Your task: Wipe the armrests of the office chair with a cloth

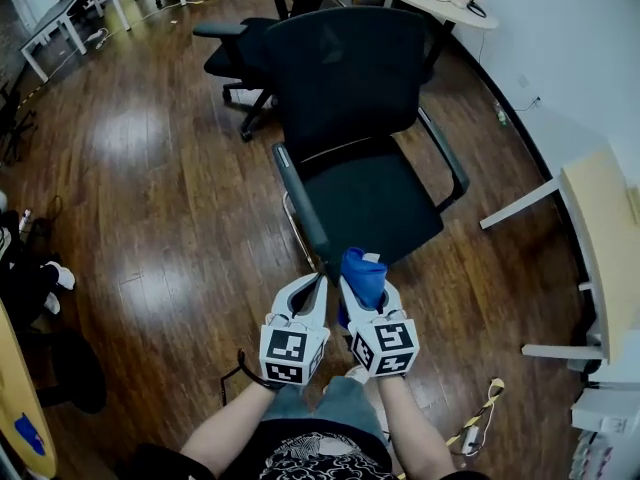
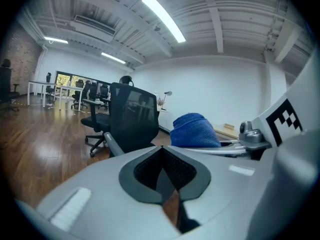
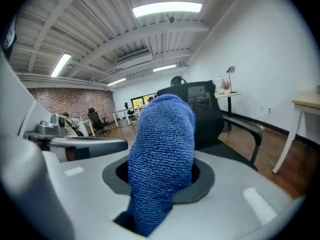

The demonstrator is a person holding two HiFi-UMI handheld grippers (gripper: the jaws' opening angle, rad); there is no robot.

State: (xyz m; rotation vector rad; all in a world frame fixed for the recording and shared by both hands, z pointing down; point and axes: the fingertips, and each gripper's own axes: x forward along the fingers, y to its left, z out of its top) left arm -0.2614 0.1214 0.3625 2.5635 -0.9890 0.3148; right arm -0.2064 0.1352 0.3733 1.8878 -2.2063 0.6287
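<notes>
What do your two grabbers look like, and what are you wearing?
The left gripper and right gripper are light grey plastic with dark textured jaw pads. Each carries a white cube with black square markers. The forearms are bare; the shirt is black with a pale print.

Head view: the front end of the office chair (image 1: 350, 78) armrest (image 1: 298, 203) runs behind the tips of the left gripper (image 1: 318, 282) and right gripper (image 1: 365, 288); can't tell contact. Chair base is mostly hidden under the seat. Cloth (image 1: 362, 268) lower end is buried between the right jaws. Right gripper view: cloth blocks most of the chair. Desk (image 1: 600, 228) is cut off by the right edge.
</notes>
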